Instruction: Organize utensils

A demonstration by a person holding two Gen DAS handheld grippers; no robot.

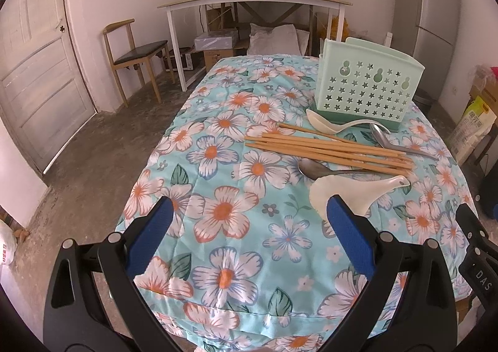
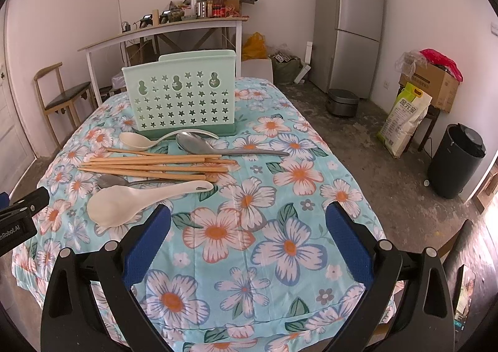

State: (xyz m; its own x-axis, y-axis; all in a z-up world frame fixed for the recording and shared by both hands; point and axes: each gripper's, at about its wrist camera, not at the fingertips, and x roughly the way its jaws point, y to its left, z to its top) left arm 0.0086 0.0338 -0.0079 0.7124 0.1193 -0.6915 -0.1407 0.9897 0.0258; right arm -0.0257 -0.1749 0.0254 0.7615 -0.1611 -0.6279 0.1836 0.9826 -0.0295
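Note:
A mint-green utensil holder (image 1: 367, 85) (image 2: 183, 92) with star holes stands upright on the floral tablecloth. In front of it lie several wooden chopsticks (image 1: 326, 148) (image 2: 152, 166), two white plastic spoons (image 1: 351, 190) (image 2: 130, 201) (image 1: 330, 123) (image 2: 146, 138) and two metal spoons (image 1: 314, 169) (image 2: 202, 145). My left gripper (image 1: 249, 211) is open and empty, over the cloth left of the near white spoon. My right gripper (image 2: 249, 218) is open and empty, right of that spoon.
The table (image 1: 224, 165) (image 2: 311, 196) is covered with a floral cloth. Beyond it stand a white desk with clutter (image 1: 255, 0), a wooden chair (image 1: 133, 53), a door (image 1: 37, 71), a fridge (image 2: 348, 25), a black bin (image 2: 457, 159) and boxes (image 2: 432, 84).

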